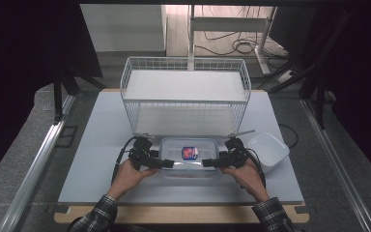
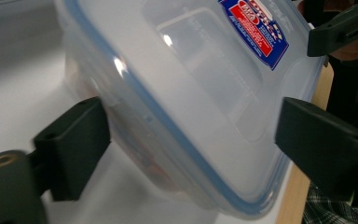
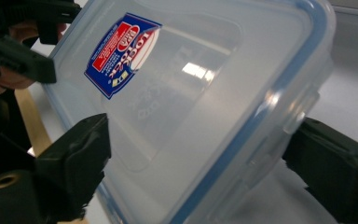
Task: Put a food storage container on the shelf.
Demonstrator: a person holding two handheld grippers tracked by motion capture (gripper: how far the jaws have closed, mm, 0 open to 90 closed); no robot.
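A clear plastic container point(image 1: 188, 154) with a blue-sealed lid and a red and blue label lies on the white board near the front. My left gripper point(image 1: 166, 163) reaches over its left end and my right gripper point(image 1: 208, 163) over its right end. In the left gripper view the container point(image 2: 191, 70) sits between the wide-set jaws of the left gripper point(image 2: 193, 121), and I see no clear press. The right gripper view shows the same: the container point(image 3: 191, 93) lies inside the right gripper point(image 3: 203, 135), one pad close to a latch flap.
A white wire basket rack point(image 1: 186, 92) stands right behind the container. A white square dish point(image 1: 269, 150) sits to the right of the right hand. The white board point(image 1: 92, 145) ends at a wooden front edge point(image 1: 174, 212).
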